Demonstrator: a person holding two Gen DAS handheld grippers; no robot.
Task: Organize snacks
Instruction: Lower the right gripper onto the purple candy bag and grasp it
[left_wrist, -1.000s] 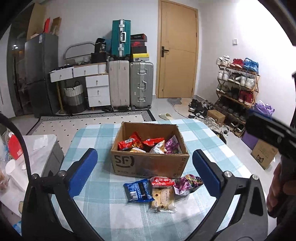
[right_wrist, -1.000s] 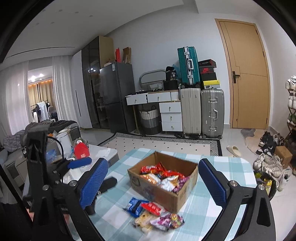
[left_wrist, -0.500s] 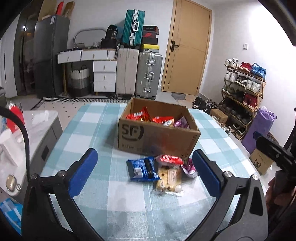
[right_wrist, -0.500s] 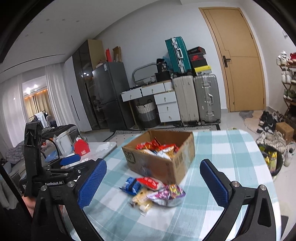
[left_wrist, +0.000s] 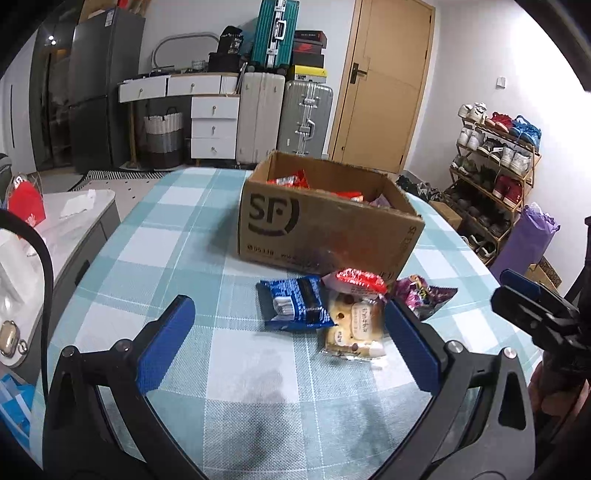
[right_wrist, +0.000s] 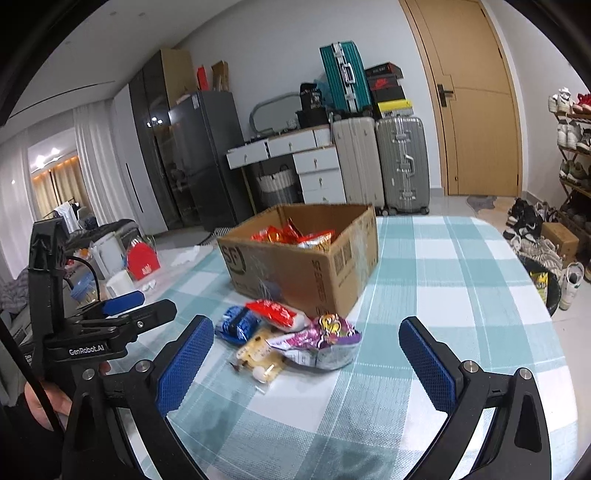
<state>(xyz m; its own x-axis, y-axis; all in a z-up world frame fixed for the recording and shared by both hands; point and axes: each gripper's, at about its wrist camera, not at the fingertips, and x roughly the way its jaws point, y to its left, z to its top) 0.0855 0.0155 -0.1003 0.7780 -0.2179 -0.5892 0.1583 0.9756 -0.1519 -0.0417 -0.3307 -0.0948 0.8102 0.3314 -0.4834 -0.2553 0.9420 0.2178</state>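
Observation:
A cardboard box (left_wrist: 325, 229) (right_wrist: 314, 266) with several snack packs inside stands on the checked table (left_wrist: 166, 258). In front of it lie a blue pack (left_wrist: 295, 304) (right_wrist: 236, 321), a red-and-white pack (left_wrist: 356, 278) (right_wrist: 277, 314), a clear pack of yellow biscuits (left_wrist: 354, 328) (right_wrist: 258, 356) and a purple pack (left_wrist: 424, 297) (right_wrist: 321, 341). My left gripper (left_wrist: 290, 347) is open, low over the table just short of the blue and biscuit packs. My right gripper (right_wrist: 306, 363) is open, near the purple pack.
The table's right edge (right_wrist: 546, 314) drops to the floor, where shoes and a shoe rack (left_wrist: 495, 173) stand. A low white side table (left_wrist: 55, 221) with clutter sits to the left. Suitcases (right_wrist: 380, 162), drawers and a door are far behind.
Both grippers have come down and forward toward the loose packs in front of the box. Their jaws stay wide apart. The snacks have not moved.

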